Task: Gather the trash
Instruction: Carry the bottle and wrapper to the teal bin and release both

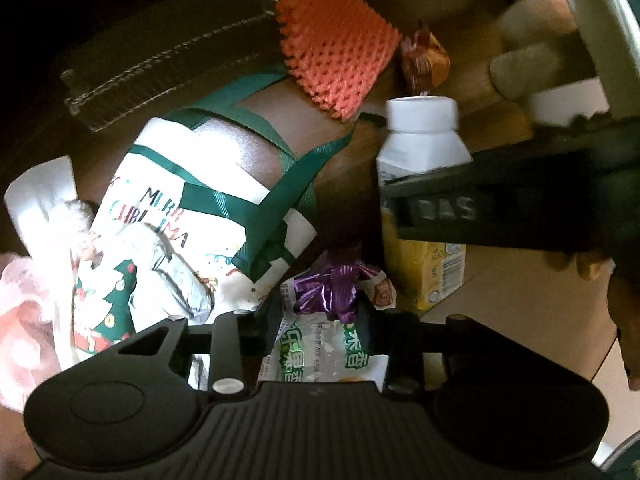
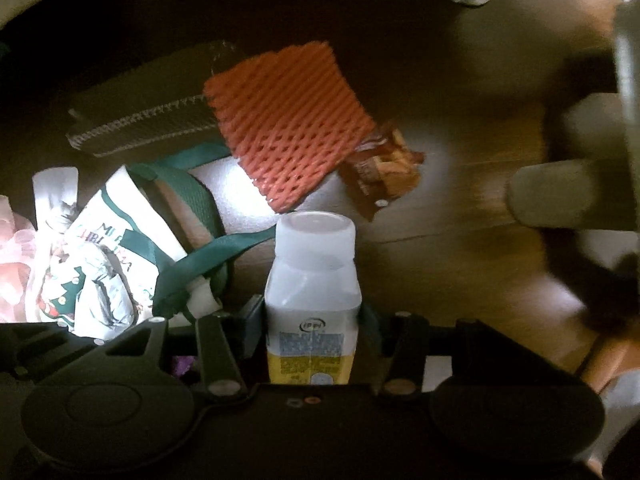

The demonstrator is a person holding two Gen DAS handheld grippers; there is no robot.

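My left gripper [image 1: 320,312] is shut on a crumpled green, white and purple snack wrapper [image 1: 324,320]. My right gripper [image 2: 312,312] is shut on a white and yellow drink carton with a white cap [image 2: 311,292]; the carton also shows in the left wrist view [image 1: 424,216], with the right gripper's dark body [image 1: 520,200] across it. A white Christmas tote bag with green straps [image 1: 192,216] lies open on the floor to the left, with crumpled paper inside; it also shows in the right wrist view [image 2: 120,256].
An orange foam net [image 1: 336,48] [image 2: 288,124] and a brown snack wrapper [image 1: 424,60] [image 2: 384,172] lie on the dark wooden floor beyond. A corrugated cardboard piece [image 1: 168,56] lies behind the bag. White tissue [image 1: 40,196] and pink material [image 1: 20,312] lie left. Chair legs [image 2: 568,196] stand right.
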